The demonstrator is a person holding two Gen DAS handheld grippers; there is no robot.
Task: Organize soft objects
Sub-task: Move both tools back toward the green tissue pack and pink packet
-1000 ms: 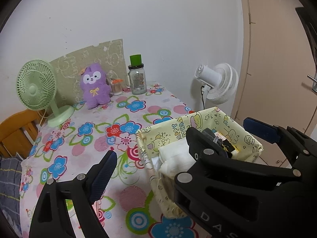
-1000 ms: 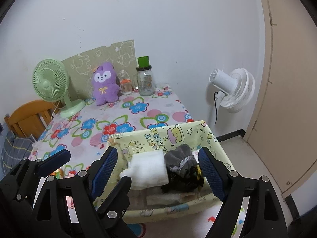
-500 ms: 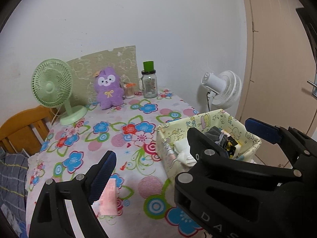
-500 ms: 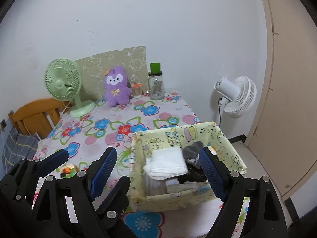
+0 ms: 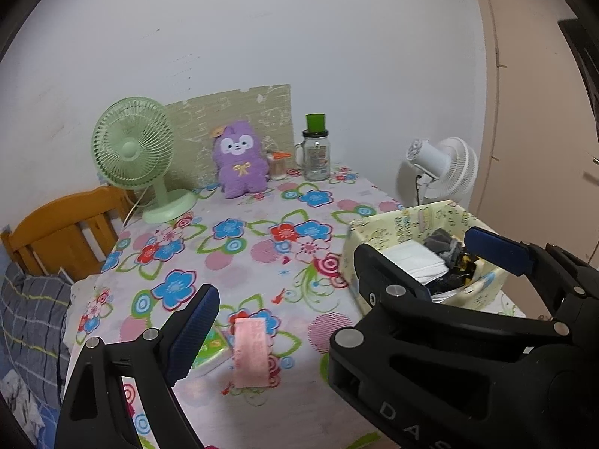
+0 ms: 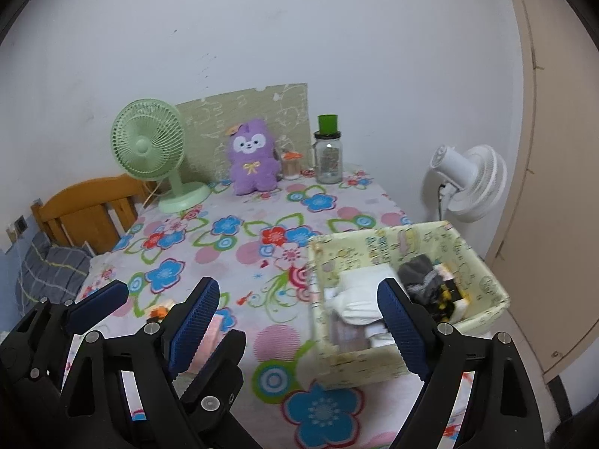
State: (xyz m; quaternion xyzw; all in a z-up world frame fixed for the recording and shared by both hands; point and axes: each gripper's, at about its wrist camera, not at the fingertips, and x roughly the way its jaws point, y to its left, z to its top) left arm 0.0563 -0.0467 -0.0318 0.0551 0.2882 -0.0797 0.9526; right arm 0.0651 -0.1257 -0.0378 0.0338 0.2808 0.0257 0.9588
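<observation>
A yellow fabric basket [image 6: 483,273] stands at the right edge of the flowered table [image 6: 239,239]. It holds folded white cloth [image 6: 359,299] and dark socks [image 6: 423,275]; it also shows in the left wrist view [image 5: 378,232]. A purple plush toy [image 5: 239,161] sits at the back, also seen in the right wrist view [image 6: 252,159]. A pink packet [image 5: 251,351] lies near the front edge. My left gripper [image 5: 337,299] is open and empty above the table's front. My right gripper [image 6: 299,329] is open and empty, beside the basket's near left corner.
A green fan [image 5: 136,157], a green-lidded jar [image 5: 316,153] and a small orange-topped bottle [image 5: 277,164] stand along the back wall. A white fan [image 5: 441,172] stands off the table's right. A wooden chair [image 5: 63,232] and grey plaid cloth [image 5: 30,314] are at left.
Both grippers have pulled back and away from the basket; more of the table now shows, including the pink packet. Both stay open and empty.
</observation>
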